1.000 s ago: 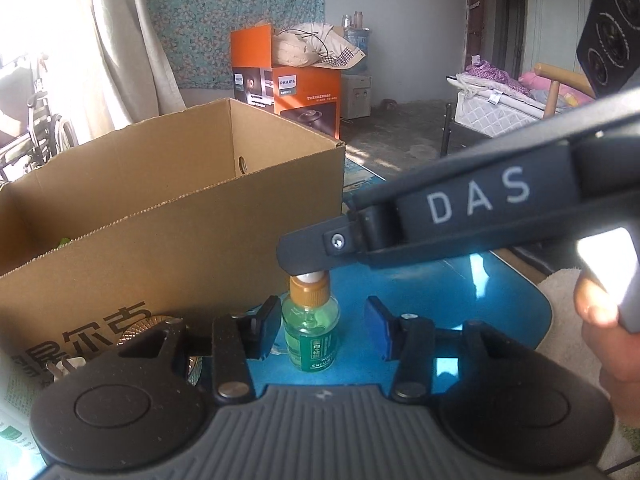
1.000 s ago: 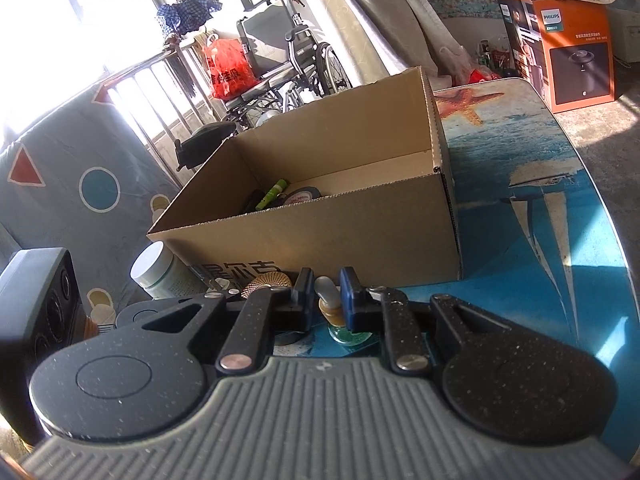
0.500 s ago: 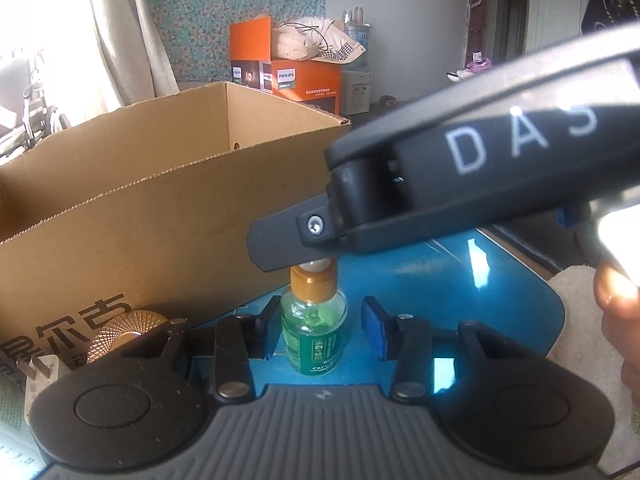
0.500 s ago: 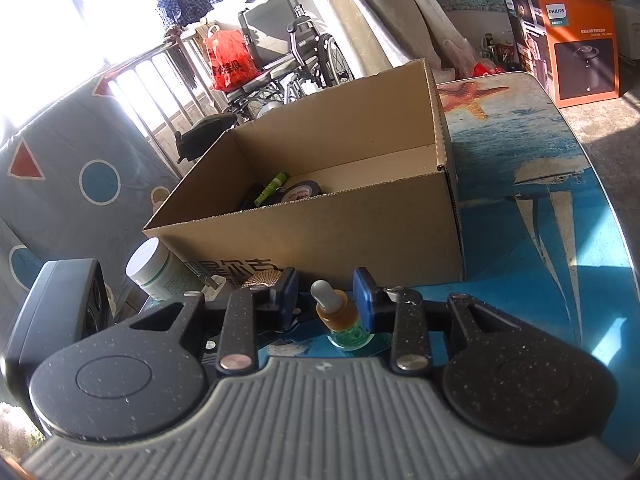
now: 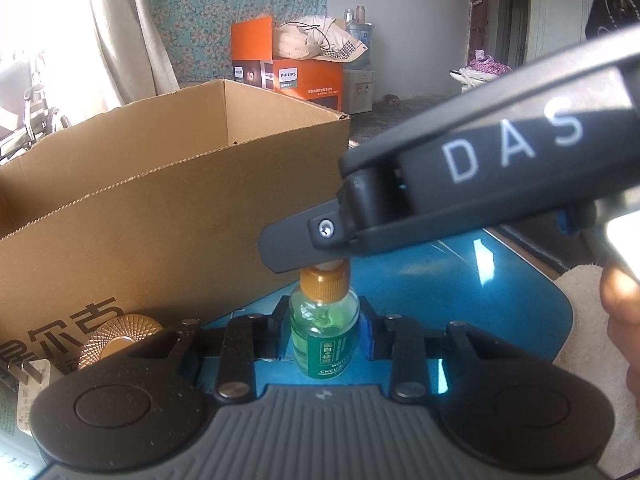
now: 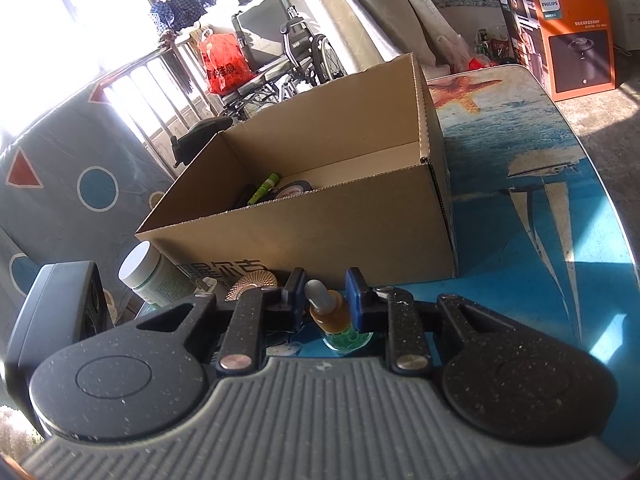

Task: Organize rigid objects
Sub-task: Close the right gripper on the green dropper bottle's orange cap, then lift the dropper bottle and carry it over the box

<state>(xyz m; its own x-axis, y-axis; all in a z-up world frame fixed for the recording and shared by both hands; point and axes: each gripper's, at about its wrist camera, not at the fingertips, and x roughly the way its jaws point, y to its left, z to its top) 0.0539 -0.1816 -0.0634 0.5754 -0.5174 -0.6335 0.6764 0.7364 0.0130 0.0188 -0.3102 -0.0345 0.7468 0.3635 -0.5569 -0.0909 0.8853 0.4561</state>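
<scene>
Left hand-held gripper (image 5: 324, 330) tighter, green bottle (image 5: 323, 340) between pads.

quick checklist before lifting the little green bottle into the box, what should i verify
1. Left gripper around the green bottle: ok, pads at both sides, jaws closing.
2. Right gripper at the dropper top: not ok, jaws closing, a gap shows on its left side.
3. Bottle upright on the blue table: ok.
4. Cap seated: cannot tell, the right gripper hides it.
5. Cardboard box open, with room: ok.
6. Gold disc and white jar off the lift path: ok.
</scene>
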